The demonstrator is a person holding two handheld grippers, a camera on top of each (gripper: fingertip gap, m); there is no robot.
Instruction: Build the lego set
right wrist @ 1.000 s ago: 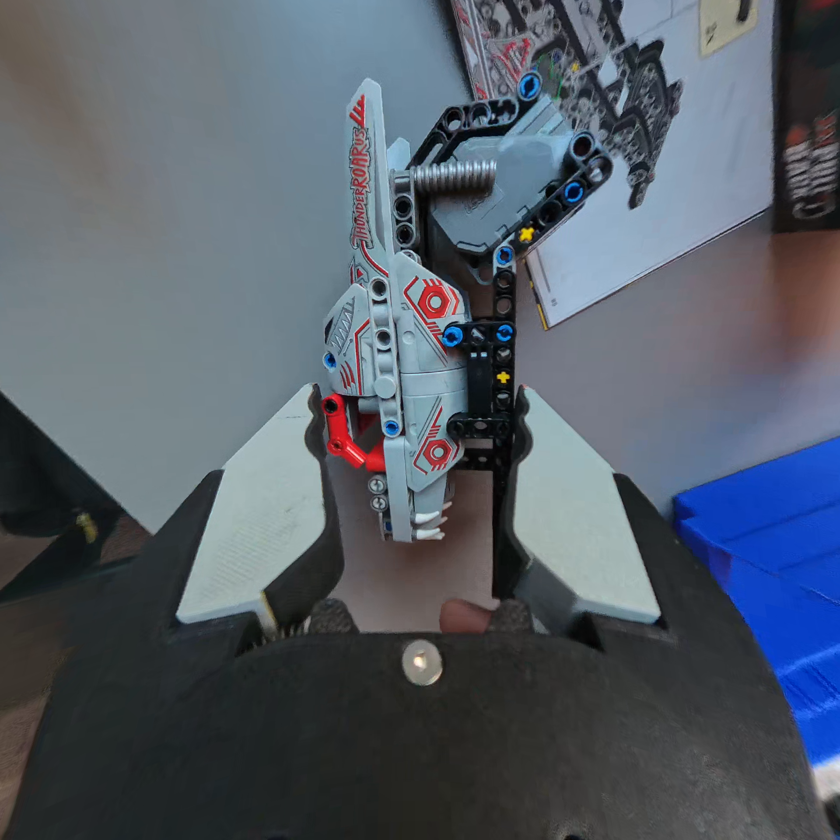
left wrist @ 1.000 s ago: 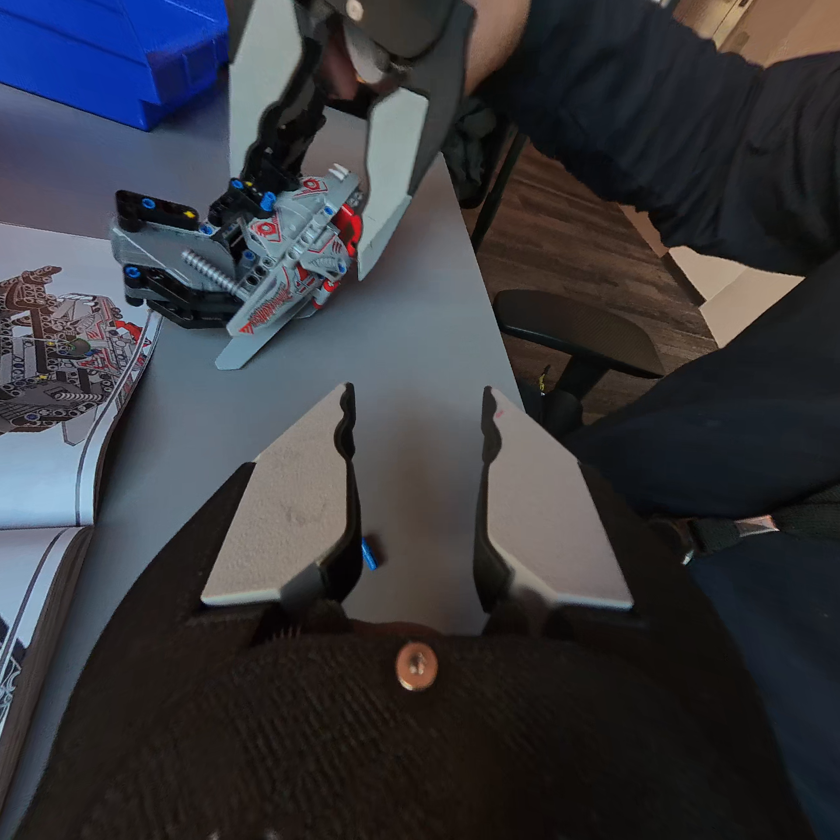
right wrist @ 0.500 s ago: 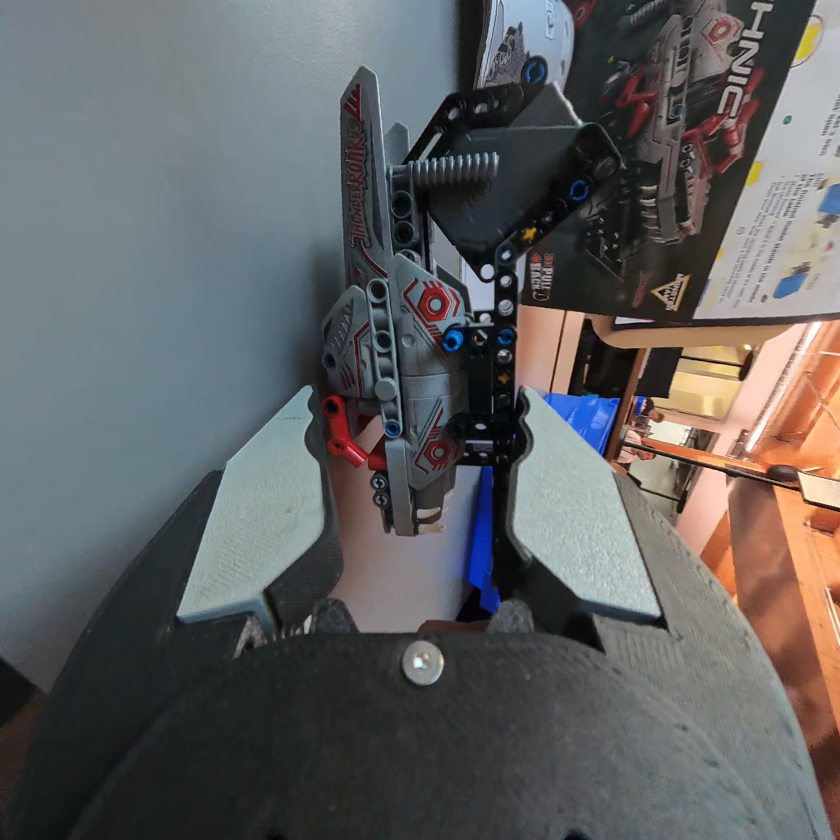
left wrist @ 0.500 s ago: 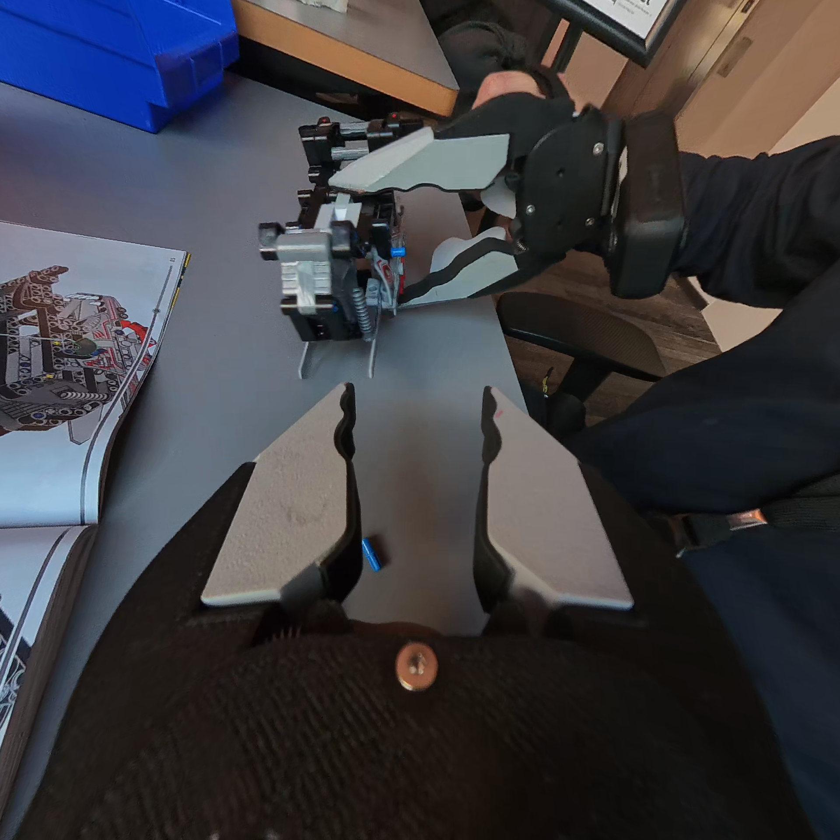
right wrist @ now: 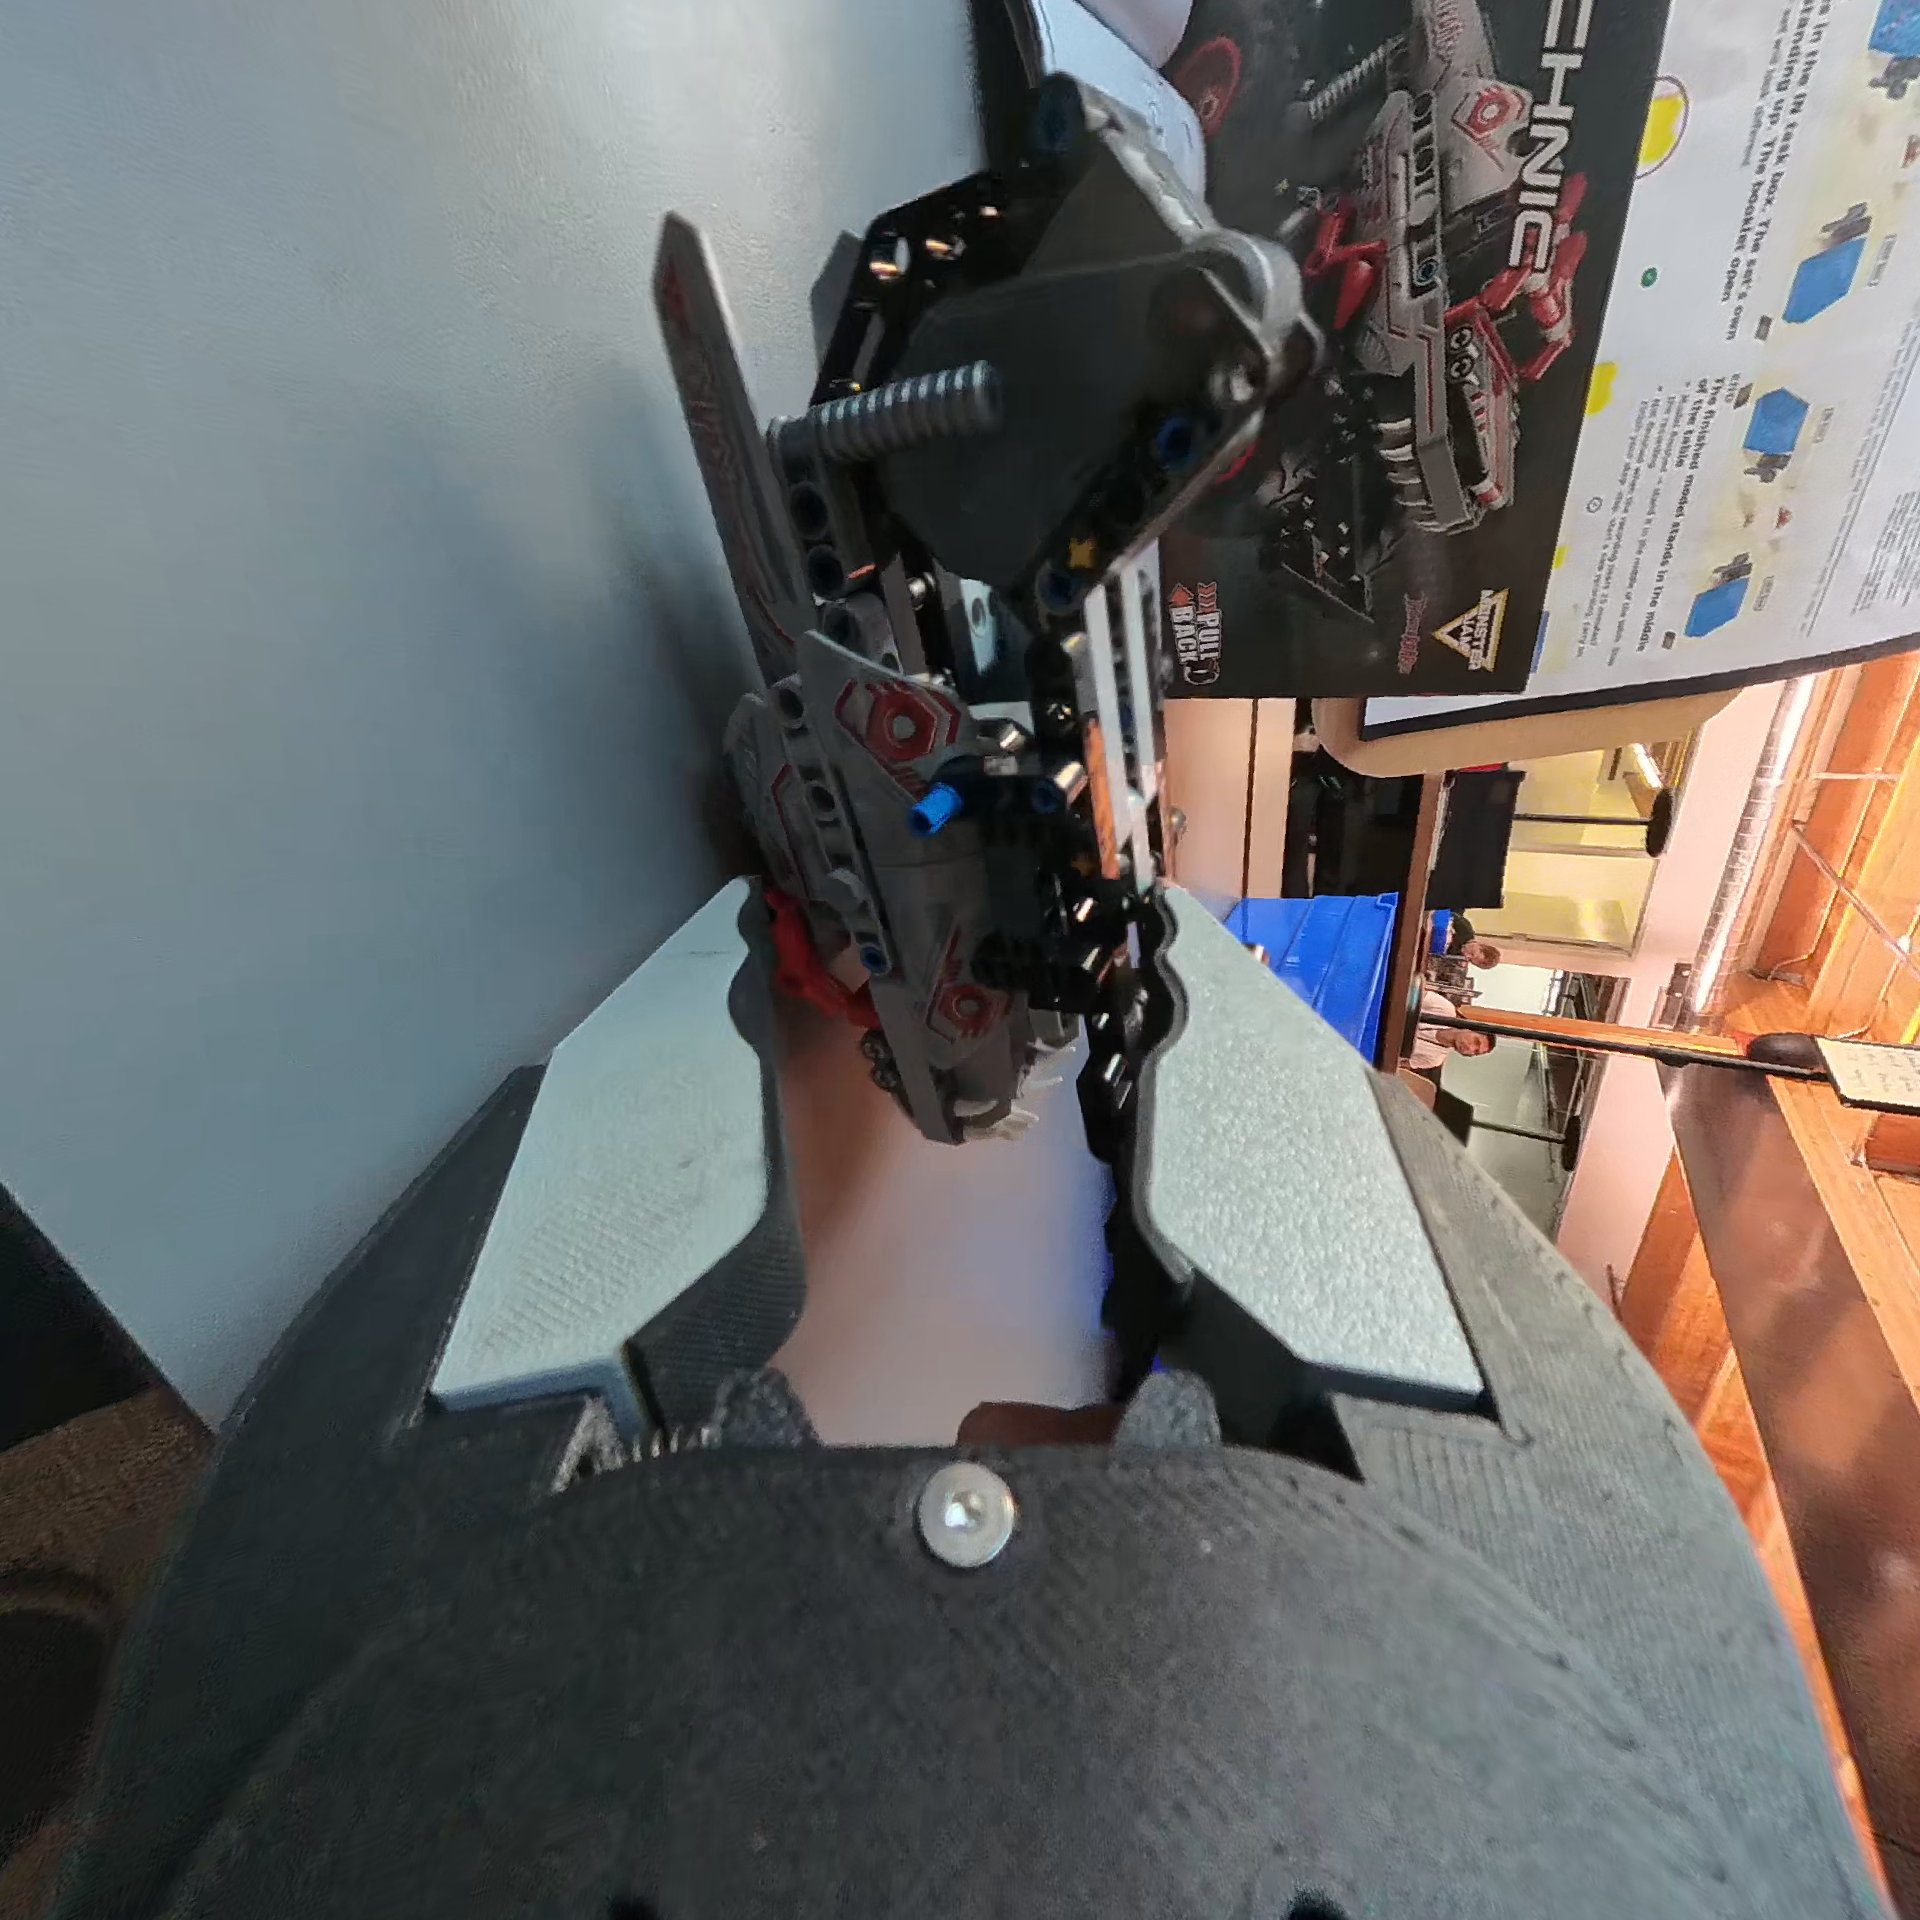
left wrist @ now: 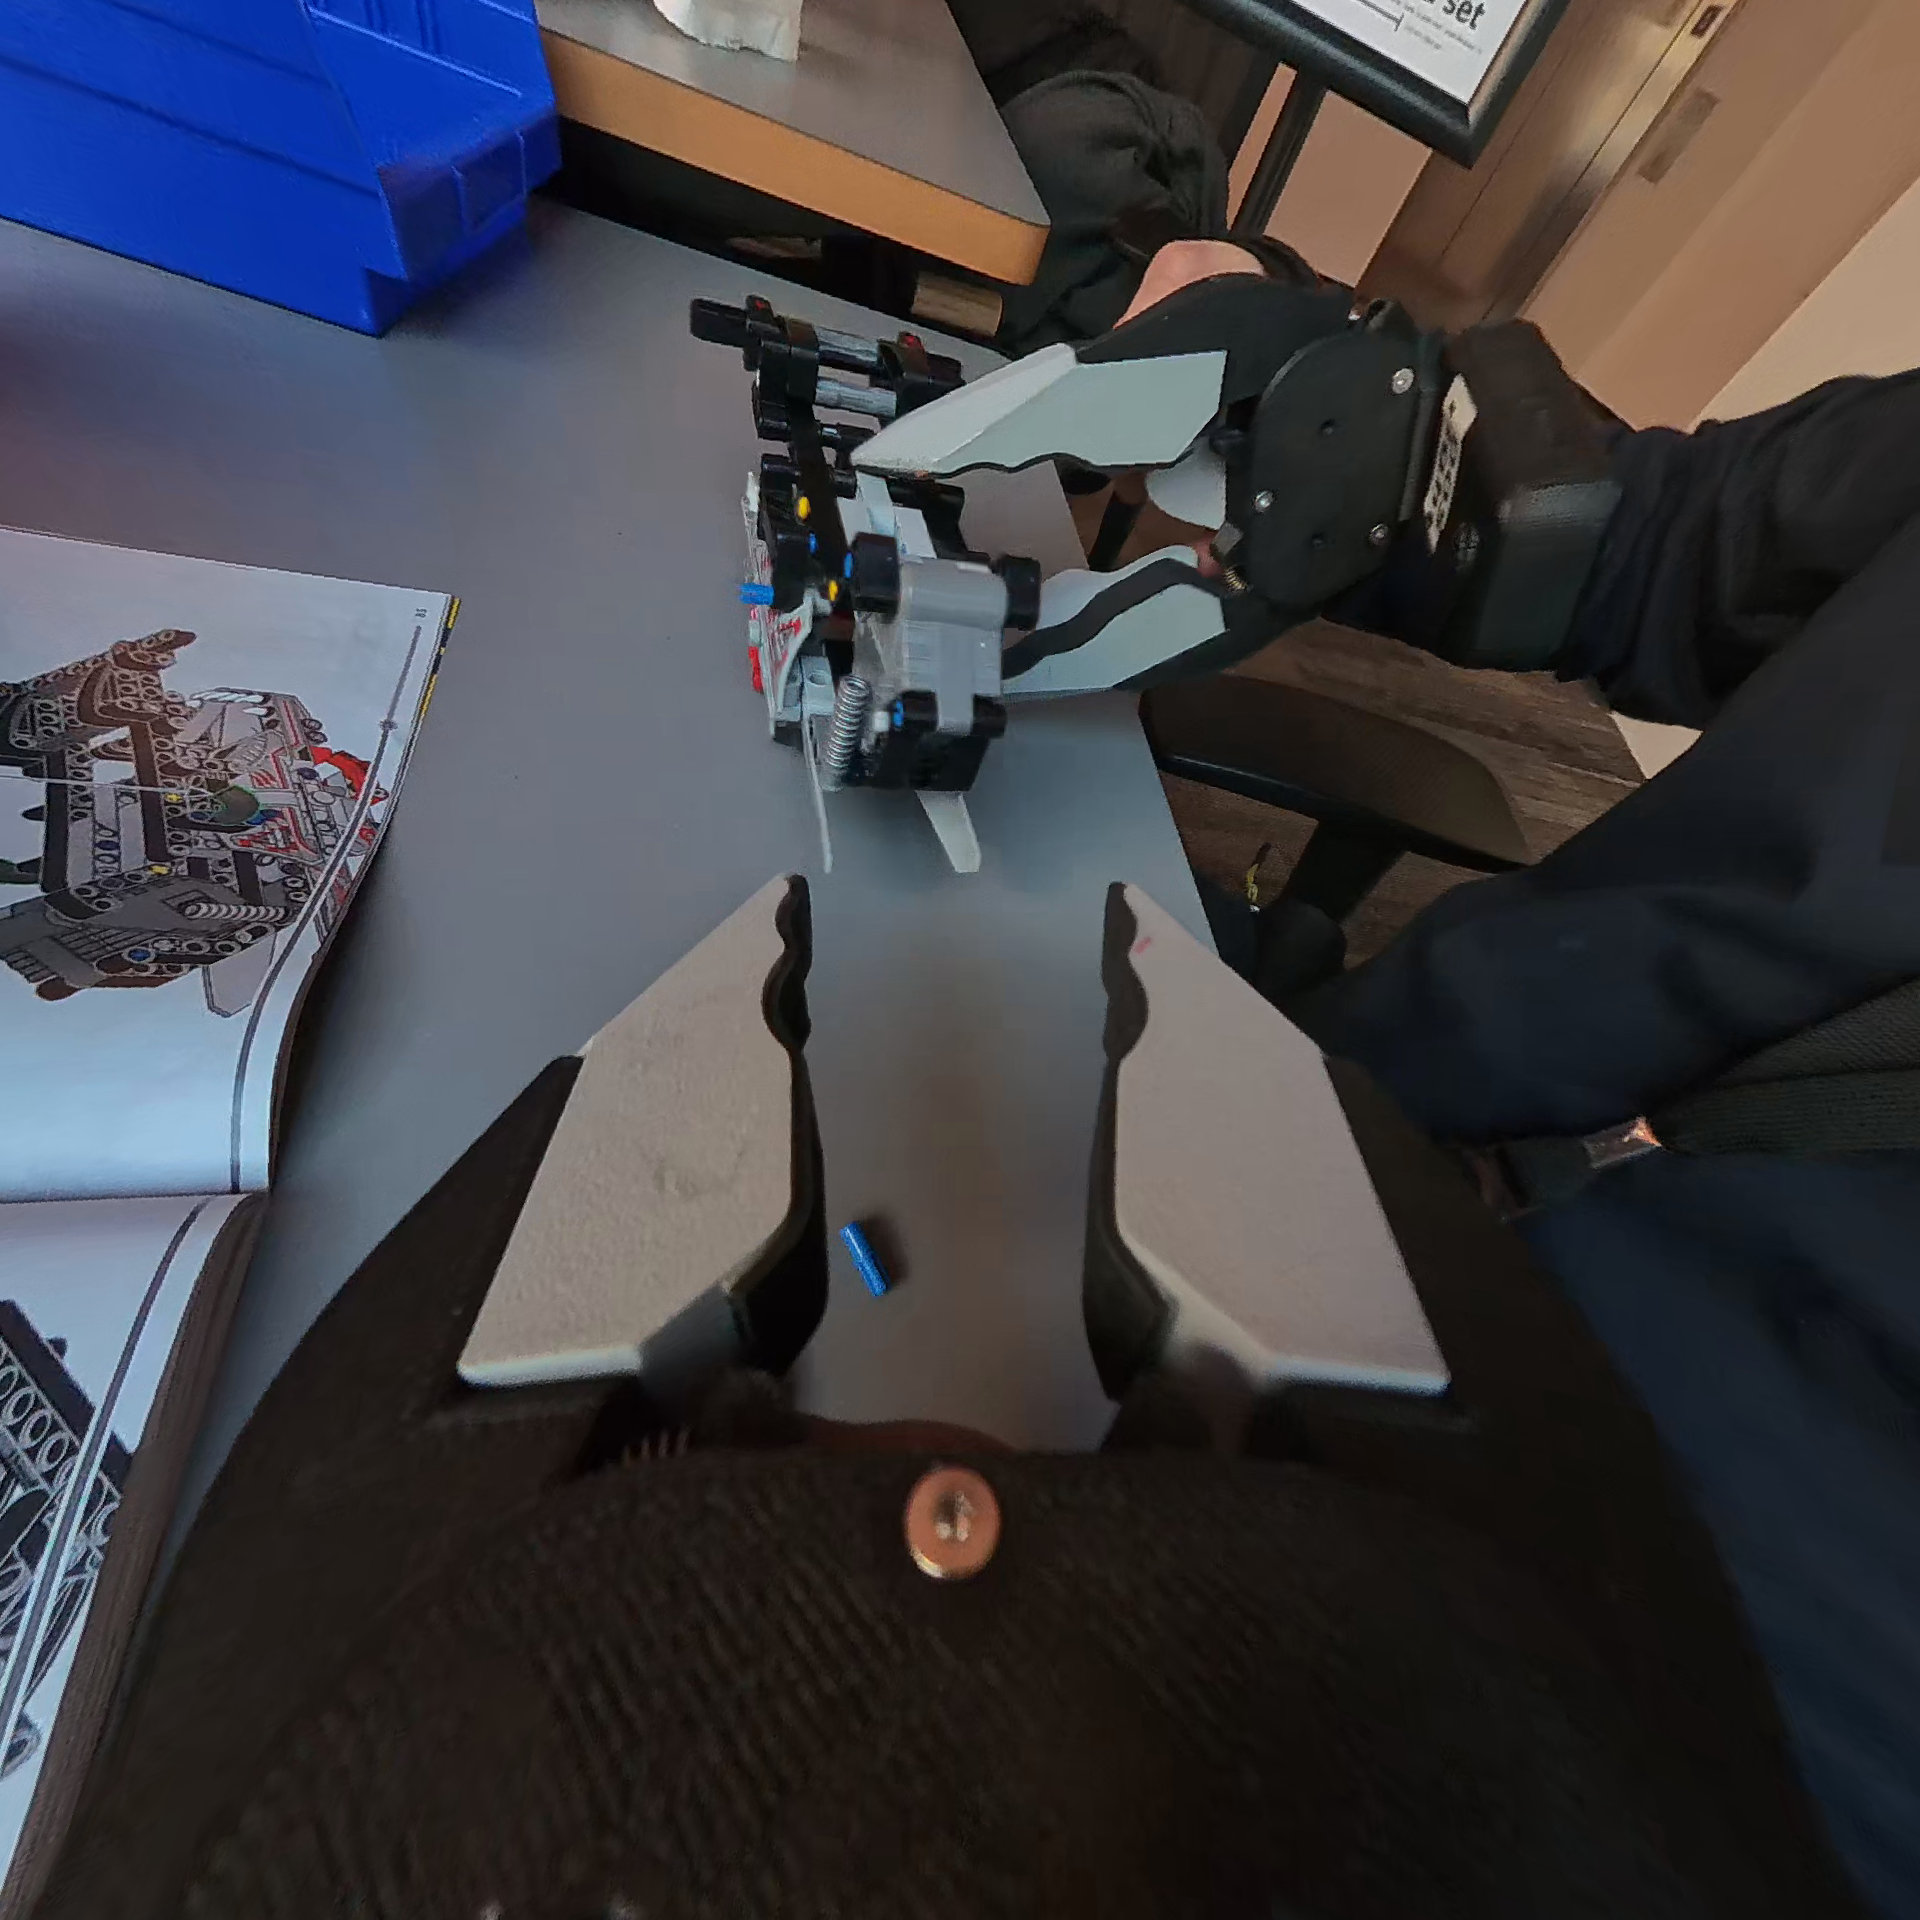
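Lego model, grey, black and red, partly built, clamped between right tool fingers, tilted on its side over grey worktop near the edge. Left tool spread wide, holding nothing, hovering low over worktop. Small blue pin lies loose between its fingers. Open instruction booklet at left, blue bin behind.

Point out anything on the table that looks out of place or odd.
One small blue pin lies loose on the grey table, between the open left gripper fingers, apart from the model gripped by the right gripper. Nothing looks spilled or broken.
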